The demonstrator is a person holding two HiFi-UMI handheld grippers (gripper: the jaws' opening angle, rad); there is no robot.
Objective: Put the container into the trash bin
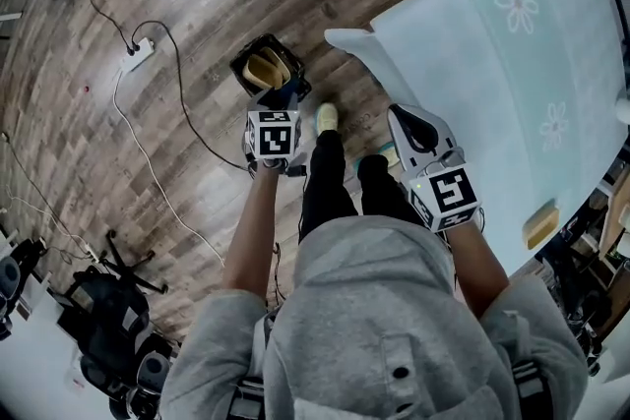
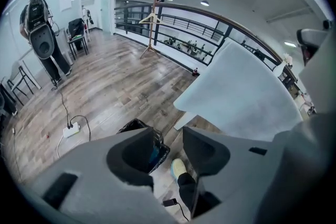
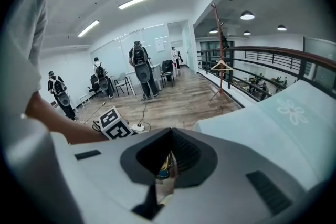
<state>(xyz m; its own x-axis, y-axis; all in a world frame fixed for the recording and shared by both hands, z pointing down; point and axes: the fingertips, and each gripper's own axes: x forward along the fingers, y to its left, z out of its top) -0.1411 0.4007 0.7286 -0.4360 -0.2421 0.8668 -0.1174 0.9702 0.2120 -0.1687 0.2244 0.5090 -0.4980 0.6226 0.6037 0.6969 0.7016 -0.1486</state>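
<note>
A black-lined trash bin stands on the wood floor just off the table's corner. A tan container lies inside it. My left gripper hovers right over the bin's near rim, open and with nothing between its fingers. In the left gripper view the bin shows partly behind the left jaw of that gripper, and a shoe shows in the gap. My right gripper is held beside the table edge, shut, with nothing seen in it. Its jaws meet in the right gripper view.
A pale table with a flower-print cloth fills the right side, and a tan block lies near its edge. The person's shoe is next to the bin. A power strip and cables lie on the floor at left.
</note>
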